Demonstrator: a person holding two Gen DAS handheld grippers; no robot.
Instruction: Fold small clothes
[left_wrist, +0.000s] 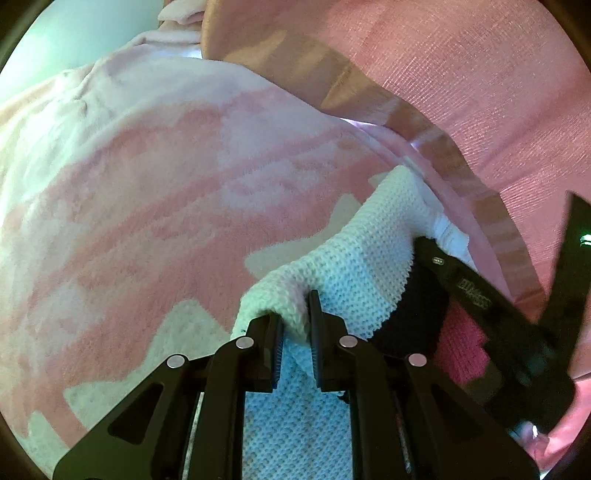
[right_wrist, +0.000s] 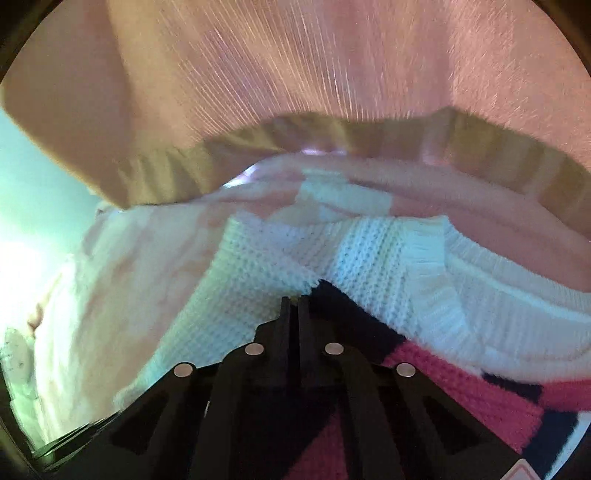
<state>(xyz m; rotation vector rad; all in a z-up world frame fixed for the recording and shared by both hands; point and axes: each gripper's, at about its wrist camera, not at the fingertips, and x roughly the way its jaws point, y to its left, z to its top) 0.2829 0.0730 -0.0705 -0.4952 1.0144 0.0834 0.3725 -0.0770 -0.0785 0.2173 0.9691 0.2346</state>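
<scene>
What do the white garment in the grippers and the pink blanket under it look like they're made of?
White garment: chunky knit, probably wool or acrylic yarn; open stitch loops and a ribbed band show, with black and pink knit blocks. Pink blanket: looks like plush fleece, soft matte nap with a pale pattern. Fibre content can't be confirmed.

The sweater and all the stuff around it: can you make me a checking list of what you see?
Surface: a fluffy pink and white blanket lies under everything.
Job's things: a knitted sweater, white with black and bright pink parts, is bunched up, not yet folded flat.
Clutter: a pink cloth with a tan striped edge overlaps the blanket's far side.
Grippers: the left gripper pinches a white fold of the sweater; the right gripper is closed at the sweater's edge where white meets black, apparently pinching it.
Cables: nothing seen.
Surroundings: a pale greenish wall behind the blanket.
</scene>
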